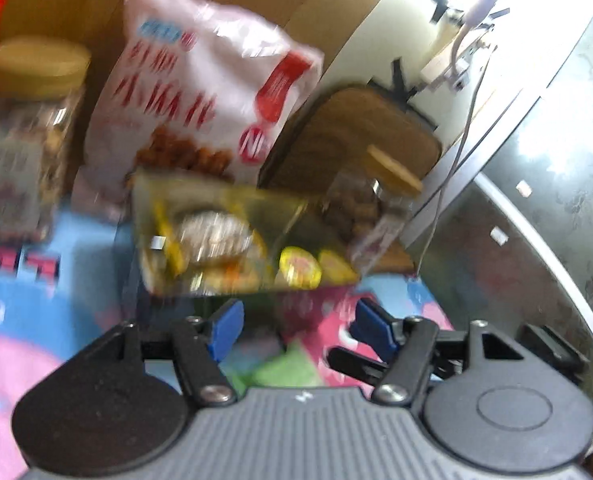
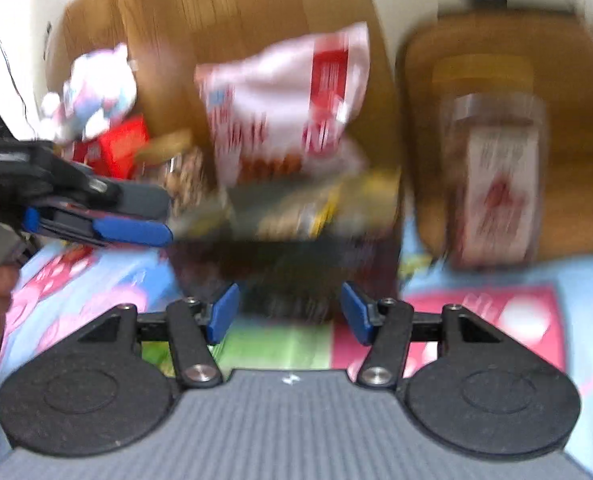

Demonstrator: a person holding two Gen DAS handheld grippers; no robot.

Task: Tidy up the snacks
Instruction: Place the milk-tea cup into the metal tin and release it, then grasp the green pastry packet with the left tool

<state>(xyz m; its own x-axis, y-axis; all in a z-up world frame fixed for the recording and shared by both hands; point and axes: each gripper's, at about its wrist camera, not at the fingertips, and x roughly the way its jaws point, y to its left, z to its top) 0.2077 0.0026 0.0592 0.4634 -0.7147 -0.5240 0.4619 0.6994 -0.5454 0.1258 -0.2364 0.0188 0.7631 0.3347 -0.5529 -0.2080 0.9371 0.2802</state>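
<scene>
Both tools point downward at the bench (image 1: 24,280), jaws apart and gripping nothing. The left tool (image 1: 296,326) faces a clear snack box (image 1: 232,236) at twelve o'clock, white snack bag (image 1: 200,92) behind. The right tool (image 2: 288,312) faces that box too, a jar (image 2: 492,176) at two o'clock.
</scene>
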